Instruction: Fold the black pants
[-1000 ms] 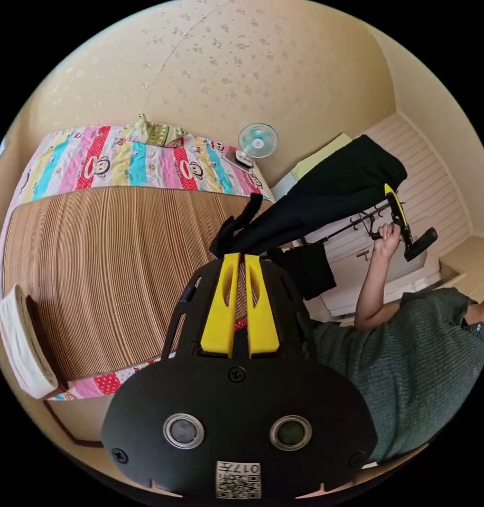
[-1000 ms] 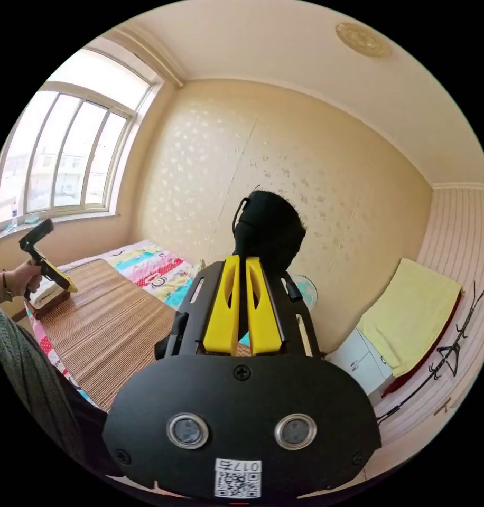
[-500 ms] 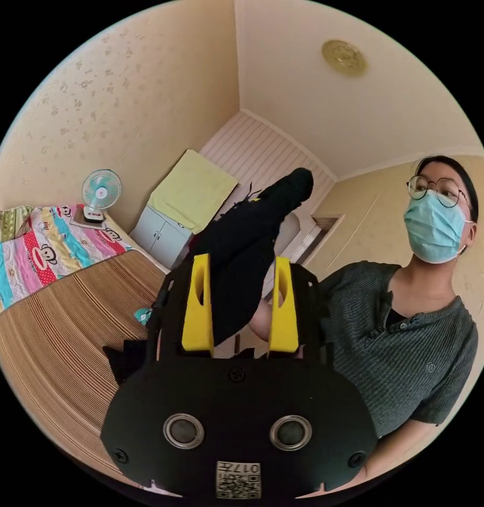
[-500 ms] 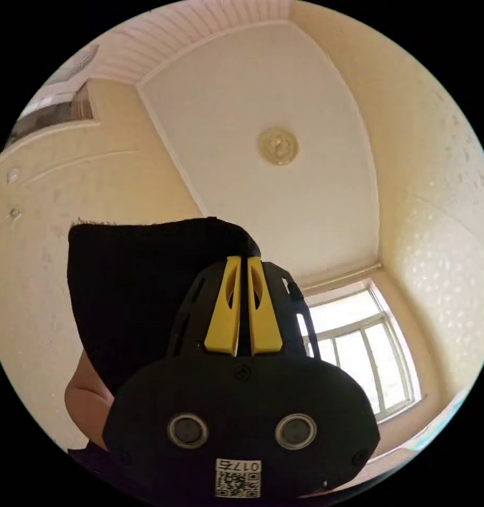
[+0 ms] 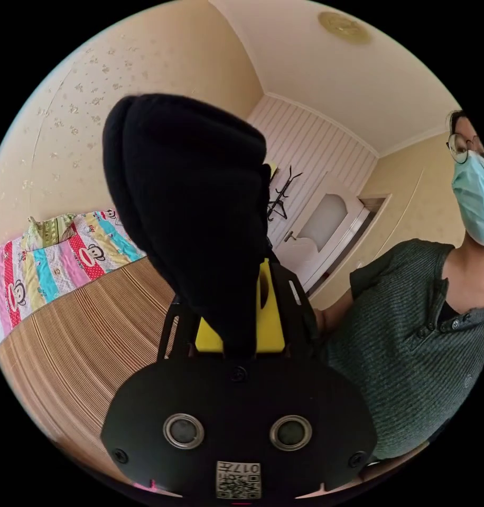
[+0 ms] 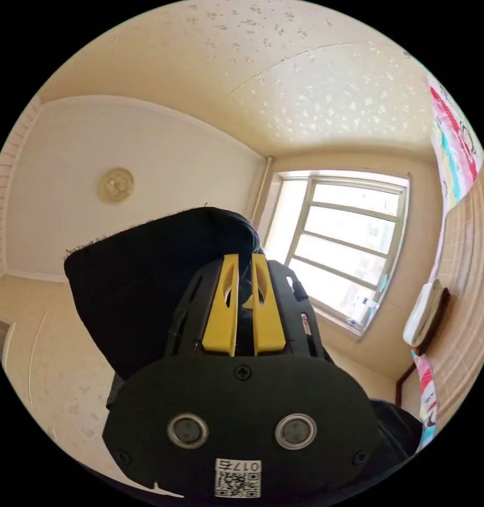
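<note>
The black pants (image 5: 189,206) are held up in the air, bunched in a thick fold. In the left gripper view they drape over my left gripper (image 5: 246,277) and hide most of its yellow jaws, which stand close together on the cloth. In the right gripper view the black pants (image 6: 147,280) bulge out to the left of my right gripper (image 6: 244,260). Its jaws are nearly together, with black cloth pinched in the narrow gap.
A person in a grey-green shirt (image 5: 411,338) stands close on the right. The bed's woven mat (image 5: 83,338) and striped cartoon sheet (image 5: 52,264) lie below left. Behind are a white door (image 5: 326,227) and a coat rack (image 5: 281,193). A window (image 6: 347,243) and a pillow (image 6: 426,312) also show.
Both views have swung round with the hands. My left gripper went from shut to open around the pants, then closed on them again. The cloth now hangs bunched over its jaws.
</note>
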Motion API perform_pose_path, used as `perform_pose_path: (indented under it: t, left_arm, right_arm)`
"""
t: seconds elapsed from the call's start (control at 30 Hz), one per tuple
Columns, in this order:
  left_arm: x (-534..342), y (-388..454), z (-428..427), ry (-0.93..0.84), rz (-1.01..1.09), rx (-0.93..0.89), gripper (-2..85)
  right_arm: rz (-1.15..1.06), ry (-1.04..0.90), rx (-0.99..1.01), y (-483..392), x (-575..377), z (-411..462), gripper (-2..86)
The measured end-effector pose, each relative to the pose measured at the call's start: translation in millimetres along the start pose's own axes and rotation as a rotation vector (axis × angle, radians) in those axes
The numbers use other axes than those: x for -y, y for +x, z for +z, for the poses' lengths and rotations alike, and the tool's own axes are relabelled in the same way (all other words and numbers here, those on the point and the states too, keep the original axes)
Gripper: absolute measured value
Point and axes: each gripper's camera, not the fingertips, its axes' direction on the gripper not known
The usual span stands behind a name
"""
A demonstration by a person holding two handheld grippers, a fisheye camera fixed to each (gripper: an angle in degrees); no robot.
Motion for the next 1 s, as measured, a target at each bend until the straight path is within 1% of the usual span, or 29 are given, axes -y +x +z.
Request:
perform_pose_path:
  t: [0.03, 0.07, 0.1, 0.13, 0.2, 0.27, 0.3, 0.33, 0.37, 0.4, 0.43, 0.47, 0.5, 0.57, 0.63, 0.7, 0.73, 0.77, 0.83, 0.9, 0.93, 1.0]
  left_arm:
    - [-2, 0, -8, 0.028, -0.011, -0.015, 6.0]
    - [-5, 2, -24, 0.077, -0.028, -0.013, 5.8]
    - [-4, 11, -38, 0.103, -0.018, 0.025, 5.7]
    - [-3, 16, -45, 0.108, -0.004, 0.046, 5.6]
    - [4, 41, -67, 0.12, 0.043, 0.116, 5.6]
    - [9, 58, -76, 0.121, 0.062, 0.157, 5.6]
    - [11, 69, -78, 0.116, 0.068, 0.187, 5.6]
    - [13, 74, -79, 0.111, 0.072, 0.203, 5.6]
    - [14, 84, -78, 0.101, 0.082, 0.232, 5.6]
    - [15, 94, -75, 0.086, 0.098, 0.263, 5.7]
    - [15, 99, -74, 0.076, 0.105, 0.28, 5.7]
    - [15, 106, -73, 0.06, 0.109, 0.318, 5.8]
    - [15, 113, -77, 0.064, 0.106, 0.354, 5.9]
    - [15, 120, -91, 0.087, 0.1, 0.372, 6.3]
    - [14, 125, -112, 0.133, 0.121, 0.363, 6.8]
    - [4, 126, -141, 0.218, 0.136, 0.361, 6.9]
    - [3, 125, -147, 0.229, 0.122, 0.361, 6.7]
    - [0, 123, -159, 0.247, 0.097, 0.365, 6.3]
    - [0, 128, -175, 0.301, 0.102, 0.379, 5.7]
    - [11, 146, -198, 0.43, 0.138, 0.447, 5.4]
    - [16, 152, -204, 0.463, 0.154, 0.458, 5.4]
    - [47, 173, -222, 0.562, 0.243, 0.444, 5.7]
  right_arm:
    - [0.04, 0.026, -0.205, -7, -6, -13, 2.9]
    - [0.056, 0.064, -0.321, -14, -15, -28, 3.8]
    - [0.031, 0.072, -0.329, -19, -21, -34, 4.2]
    - [-0.036, 0.076, -0.286, -27, -35, -42, 5.9]
    - [-0.097, 0.072, -0.193, -33, -58, -44, 11.1]
    - [-0.104, -0.001, -0.176, -28, -83, -18, 21.1]
    - [-0.111, -0.033, -0.181, -26, -88, -7, 22.1]
    - [-0.154, -0.104, -0.168, -25, -97, 21, 24.0]
    - [-0.218, -0.166, -0.151, -26, -104, 50, 23.4]
    - [-0.255, -0.183, -0.155, -29, -107, 63, 23.0]
    - [-0.333, -0.164, -0.177, -37, -112, 84, 15.1]
    - [-0.403, -0.123, -0.234, -49, -115, 100, 9.1]
    - [-0.444, -0.123, -0.267, -56, -116, 107, 7.1]
    - [-0.582, -0.169, -0.527, -91, -109, 140, 2.8]
    - [-0.684, -0.163, -0.665, -118, -102, 165, 1.6]
    - [-0.745, -0.132, -0.626, -139, -90, 185, 0.9]
    - [-0.79, -0.131, -0.573, -151, -83, 200, 0.8]
    - [-0.822, -0.142, -0.578, -161, -76, 217, 0.7]
    - [-0.905, -0.175, -0.653, -179, -73, 247, 0.8]
    - [-0.986, -0.217, -0.723, -199, -74, 276, 0.9]
    - [-1.023, -0.231, -0.754, -213, -75, 292, 1.0]
    - [-1.064, -0.227, -0.786, -235, -75, 314, 1.4]
